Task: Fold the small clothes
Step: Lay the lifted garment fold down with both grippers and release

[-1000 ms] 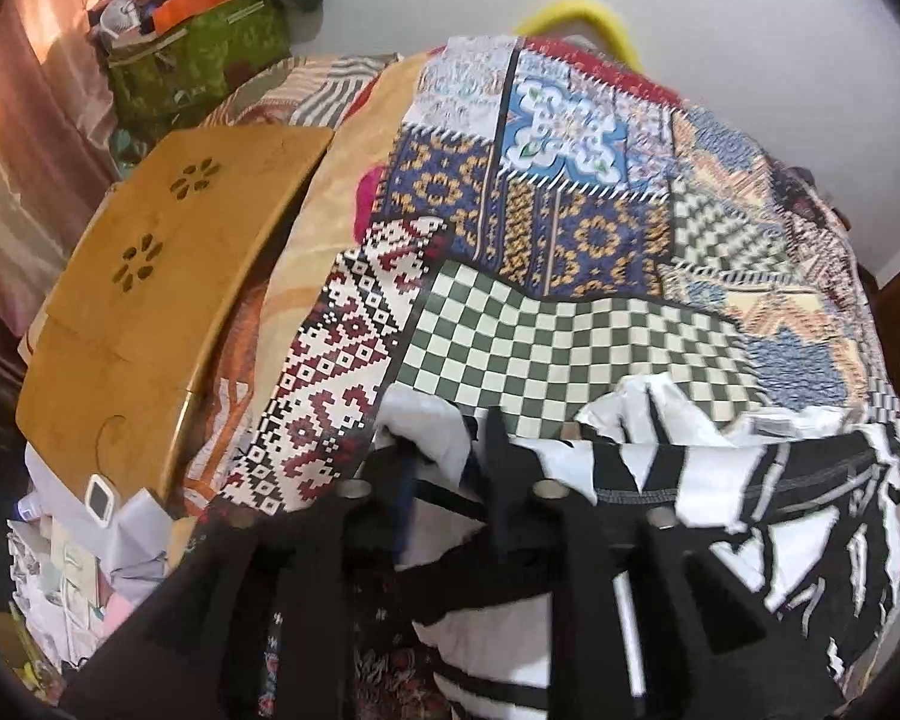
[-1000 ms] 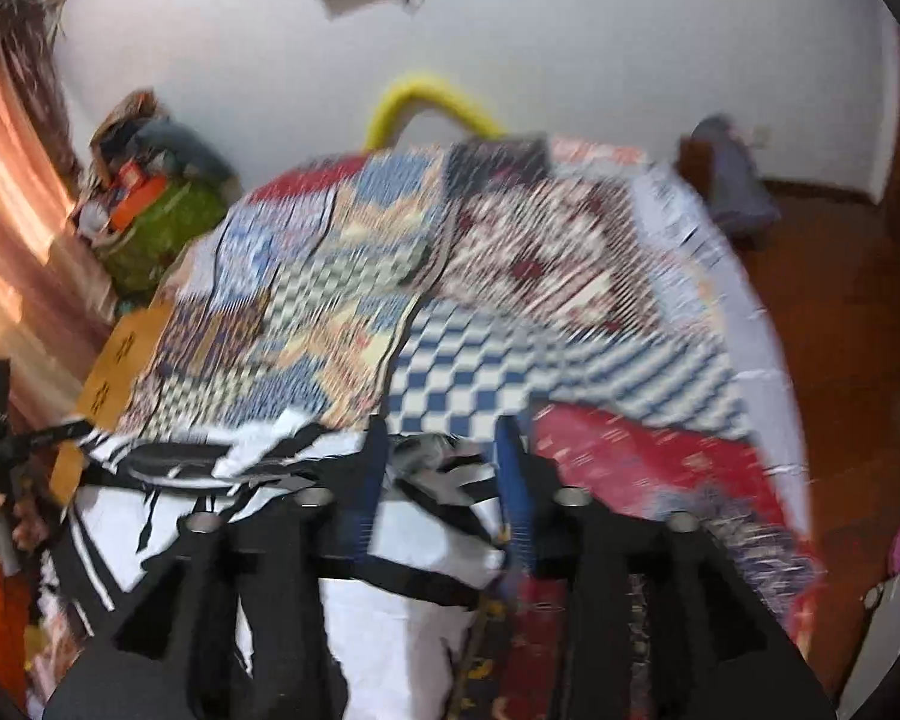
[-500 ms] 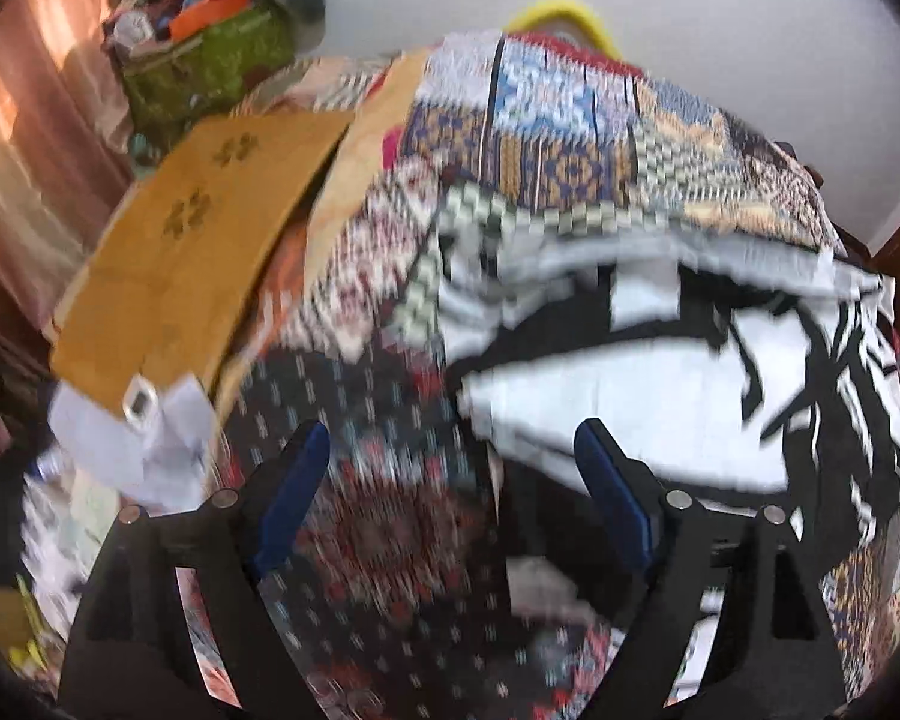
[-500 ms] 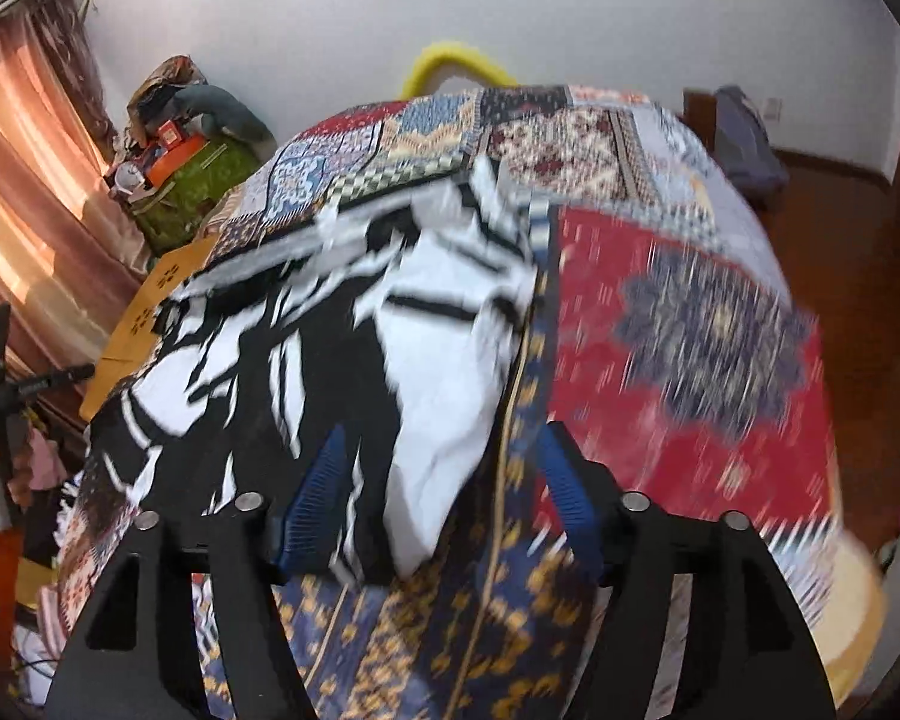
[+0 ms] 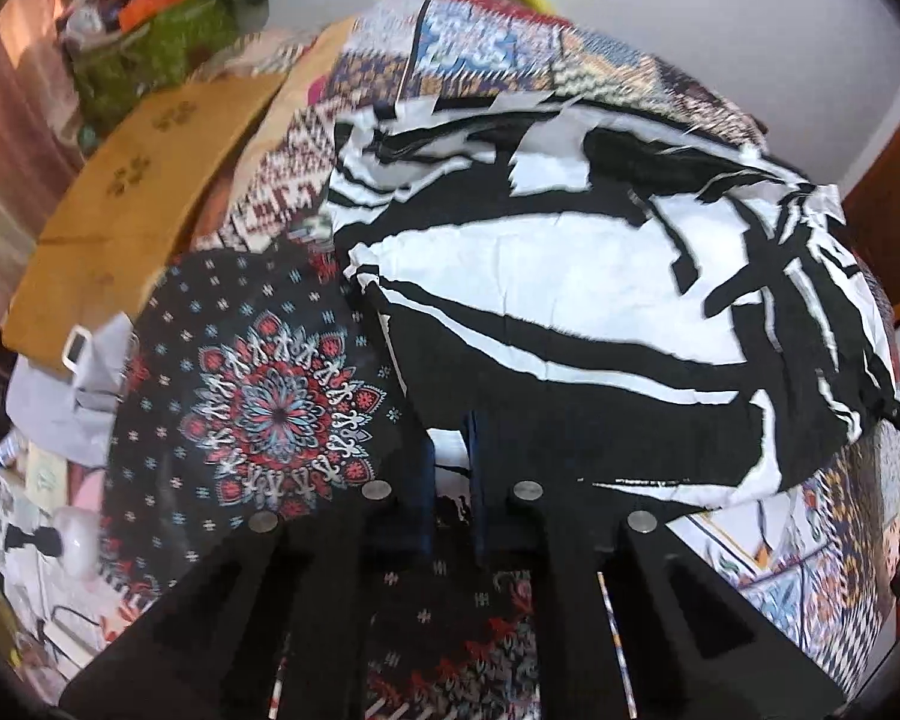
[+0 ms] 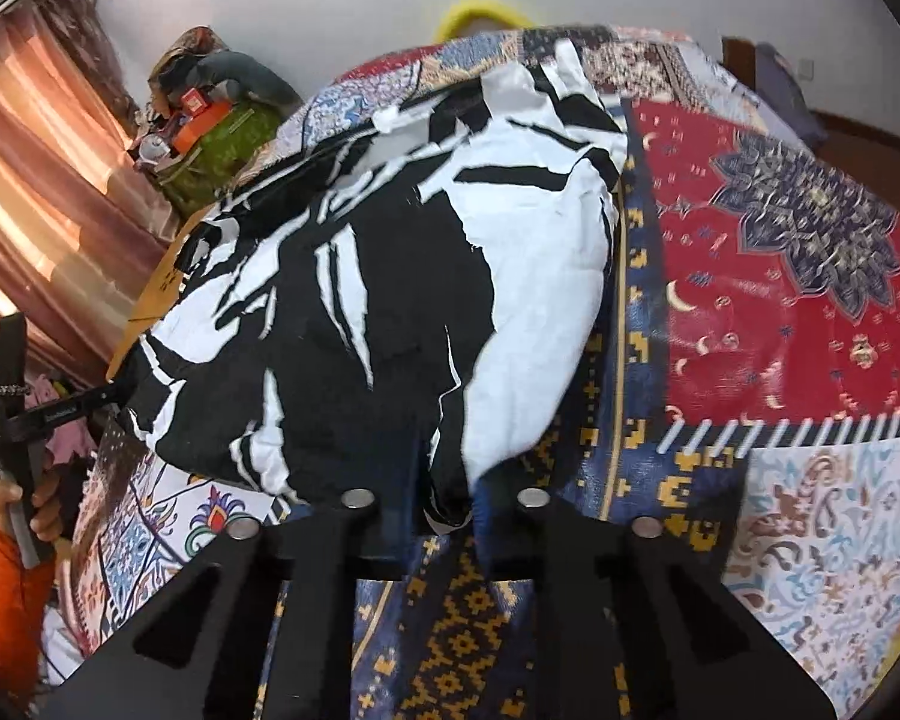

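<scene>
A black-and-white patterned garment lies spread on the patchwork bedspread; it also shows in the right wrist view. My left gripper is shut on the garment's near left edge. My right gripper is shut on the garment's near right corner. The cloth between the two grippers is lifted a little off the bed. The left gripper shows at the left edge of the right wrist view, held by a hand.
A wooden lap table lies at the bed's left side. A green bag with clutter stands by the far wall. Curtains hang at the left. Papers and small items lie on the floor at left.
Both grippers let go at the far edge, drew back open toward the near side, and have now shut on the garment's near edge. The garment lies folded over toward me.
</scene>
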`<state>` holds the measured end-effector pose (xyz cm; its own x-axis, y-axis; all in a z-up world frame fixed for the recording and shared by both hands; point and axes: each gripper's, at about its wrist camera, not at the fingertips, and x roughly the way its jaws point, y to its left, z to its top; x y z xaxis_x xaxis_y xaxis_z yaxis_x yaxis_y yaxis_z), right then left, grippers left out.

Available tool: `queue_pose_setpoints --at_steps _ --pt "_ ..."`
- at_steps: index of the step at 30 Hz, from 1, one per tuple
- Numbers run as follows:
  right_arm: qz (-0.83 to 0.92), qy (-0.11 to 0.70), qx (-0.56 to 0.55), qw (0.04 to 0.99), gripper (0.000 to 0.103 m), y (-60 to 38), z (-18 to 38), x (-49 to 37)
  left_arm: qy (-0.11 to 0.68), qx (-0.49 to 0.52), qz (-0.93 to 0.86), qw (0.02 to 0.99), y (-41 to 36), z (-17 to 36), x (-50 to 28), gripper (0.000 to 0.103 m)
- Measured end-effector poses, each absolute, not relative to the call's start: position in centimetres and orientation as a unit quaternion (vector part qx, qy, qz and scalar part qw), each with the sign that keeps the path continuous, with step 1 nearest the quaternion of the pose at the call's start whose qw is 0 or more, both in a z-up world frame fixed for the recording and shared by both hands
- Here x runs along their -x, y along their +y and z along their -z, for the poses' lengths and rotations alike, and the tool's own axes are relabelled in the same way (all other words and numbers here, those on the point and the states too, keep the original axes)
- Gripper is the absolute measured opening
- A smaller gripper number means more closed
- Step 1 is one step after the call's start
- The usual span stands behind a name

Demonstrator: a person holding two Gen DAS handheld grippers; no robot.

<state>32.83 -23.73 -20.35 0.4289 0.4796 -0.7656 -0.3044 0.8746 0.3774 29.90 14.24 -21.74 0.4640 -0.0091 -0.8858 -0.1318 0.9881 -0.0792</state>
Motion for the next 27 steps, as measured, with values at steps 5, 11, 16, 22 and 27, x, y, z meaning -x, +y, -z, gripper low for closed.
queue_pose_setpoints --at_steps 5,11,16,22,27 --pt "-0.234 0.472 -0.085 0.846 0.010 -25.2 19.2 -30.6 0.500 0.054 -0.030 0.864 14.1 20.1 -27.1 0.008" --pt "-0.218 0.486 -0.078 0.842 0.009 -27.0 20.6 -27.4 0.528 0.030 -0.072 0.846 14.7 22.9 -23.6 0.000" --pt "-0.203 0.493 -0.082 0.842 0.015 -28.5 20.8 -26.4 0.552 0.026 -0.079 0.830 16.2 24.7 -21.4 0.001" --pt "-0.174 0.471 -0.061 0.863 0.034 -29.8 18.1 -26.7 0.511 0.025 -0.083 0.855 17.0 20.5 -22.7 0.012" --pt "-0.162 0.433 -0.057 0.885 0.041 -30.4 15.7 -28.0 0.488 0.039 -0.056 0.870 16.4 17.9 -26.4 0.028"
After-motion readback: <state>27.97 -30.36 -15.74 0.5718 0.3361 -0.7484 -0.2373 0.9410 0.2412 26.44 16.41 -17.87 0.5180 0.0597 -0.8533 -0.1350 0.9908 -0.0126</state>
